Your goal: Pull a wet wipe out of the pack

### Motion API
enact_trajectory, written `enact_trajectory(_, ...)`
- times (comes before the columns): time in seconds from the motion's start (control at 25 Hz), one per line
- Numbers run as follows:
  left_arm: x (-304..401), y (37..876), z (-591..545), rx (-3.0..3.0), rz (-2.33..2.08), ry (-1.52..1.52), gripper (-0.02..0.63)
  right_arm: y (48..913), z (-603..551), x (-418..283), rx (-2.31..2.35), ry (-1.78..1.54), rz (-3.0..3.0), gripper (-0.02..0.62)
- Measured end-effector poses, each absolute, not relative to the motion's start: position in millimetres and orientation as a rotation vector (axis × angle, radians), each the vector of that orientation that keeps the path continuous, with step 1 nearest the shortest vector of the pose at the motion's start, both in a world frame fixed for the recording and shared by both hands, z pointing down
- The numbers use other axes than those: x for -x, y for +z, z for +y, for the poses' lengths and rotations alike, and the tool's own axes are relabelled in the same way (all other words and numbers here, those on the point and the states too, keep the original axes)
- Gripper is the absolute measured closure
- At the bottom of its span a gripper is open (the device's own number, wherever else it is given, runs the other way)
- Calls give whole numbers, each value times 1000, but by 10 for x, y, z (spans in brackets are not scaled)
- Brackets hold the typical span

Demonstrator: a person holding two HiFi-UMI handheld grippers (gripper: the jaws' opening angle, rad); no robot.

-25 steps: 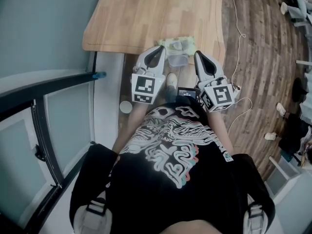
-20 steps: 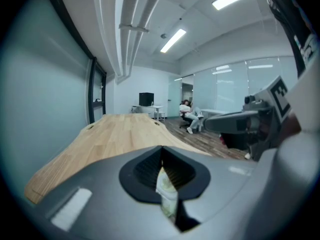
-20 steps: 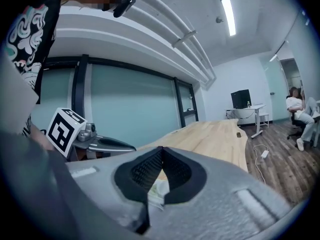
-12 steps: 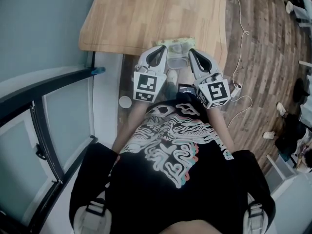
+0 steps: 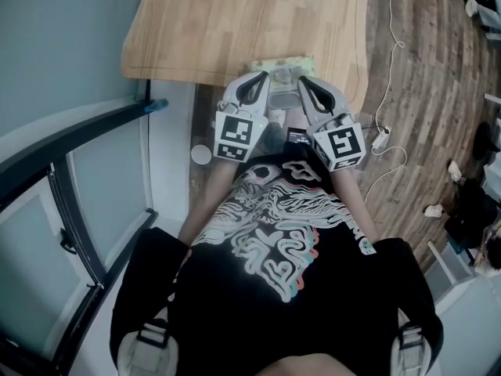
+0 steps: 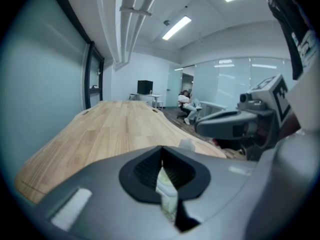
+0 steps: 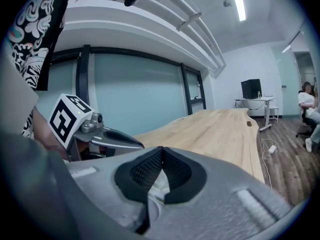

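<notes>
The pale green wet wipe pack (image 5: 282, 63) lies at the near edge of the wooden table (image 5: 235, 22), with its clear lid toward me. My left gripper (image 5: 258, 77) hangs just over the pack's left end, jaws together and empty. Over the right end hangs my right gripper (image 5: 306, 81), also shut and empty. In the left gripper view the pack (image 6: 167, 194) shows through the gap below the closed left gripper (image 6: 161, 149), and the right gripper (image 6: 220, 126) sits close beside it. The right gripper view shows the closed right gripper (image 7: 161, 150) with the left gripper (image 7: 120, 141) at its left.
The table (image 6: 115, 124) stretches far ahead. A glass partition with a black frame (image 5: 70, 147) runs along the left. A white cup (image 5: 201, 154) stands on the floor by my legs. A cable with an adapter (image 5: 381, 139) lies on the wood floor at right.
Both grippers have sunk and drawn closer together over the pack, covering more of it. Their jaws have stayed shut.
</notes>
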State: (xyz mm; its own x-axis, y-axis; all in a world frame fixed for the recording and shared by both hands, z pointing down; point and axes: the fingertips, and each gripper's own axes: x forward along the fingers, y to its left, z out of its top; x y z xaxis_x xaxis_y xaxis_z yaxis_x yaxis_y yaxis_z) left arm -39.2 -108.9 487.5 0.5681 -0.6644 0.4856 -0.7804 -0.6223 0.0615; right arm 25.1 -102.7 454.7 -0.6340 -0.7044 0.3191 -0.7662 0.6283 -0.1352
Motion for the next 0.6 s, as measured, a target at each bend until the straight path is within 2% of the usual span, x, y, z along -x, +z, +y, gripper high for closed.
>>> enact_trajectory(0.6,160,5302,-971,-2441,-984,745,620,5004,-1040,-238,-1126,422,-2478,595)
